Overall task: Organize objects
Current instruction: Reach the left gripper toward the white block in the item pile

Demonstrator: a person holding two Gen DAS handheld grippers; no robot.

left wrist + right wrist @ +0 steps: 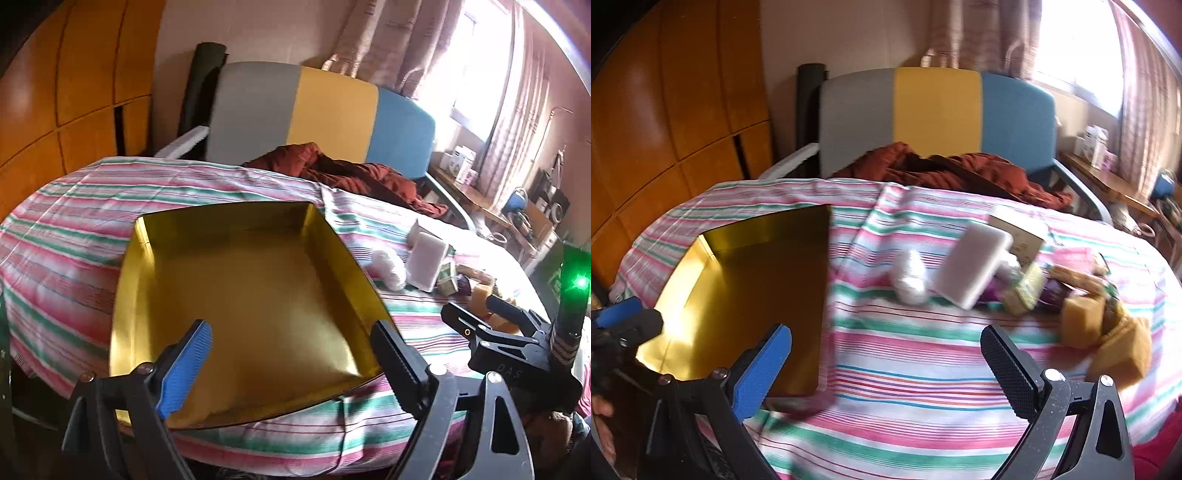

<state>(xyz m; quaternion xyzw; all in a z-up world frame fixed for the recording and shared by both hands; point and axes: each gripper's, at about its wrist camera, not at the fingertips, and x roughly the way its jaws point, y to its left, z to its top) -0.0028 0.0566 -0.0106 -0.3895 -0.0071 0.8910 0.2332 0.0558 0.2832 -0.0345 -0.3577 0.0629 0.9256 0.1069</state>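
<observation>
Both pairs of fingers stand spread wide with nothing between them: the left gripper [291, 354] hangs over the near edge of the box, and the right gripper [886, 369] hangs over bare cloth to the right of it.

Largest in view is the bed, covered by a striped sheet [905, 369] in pink, green and white. Behind it stands a headboard [938, 114] in grey, yellow and blue panels, with a rumpled rust-red blanket [960, 170] lying at its foot.

On the sheet sits a shallow gold box [258, 295], open at the top and holding nothing, on the left half of the bed. Well to its right lies a loose cluster of small things. A white block [971, 266] leans tilted against a cream carton [1019, 229] behind it. Just left of the block lies a white crumpled bundle [910, 277]. Farther right are two tan cubes [1082, 321], one just beside the other, with some purple and green packets [1027, 288] between them and the block; blur hides what those packets are.
</observation>
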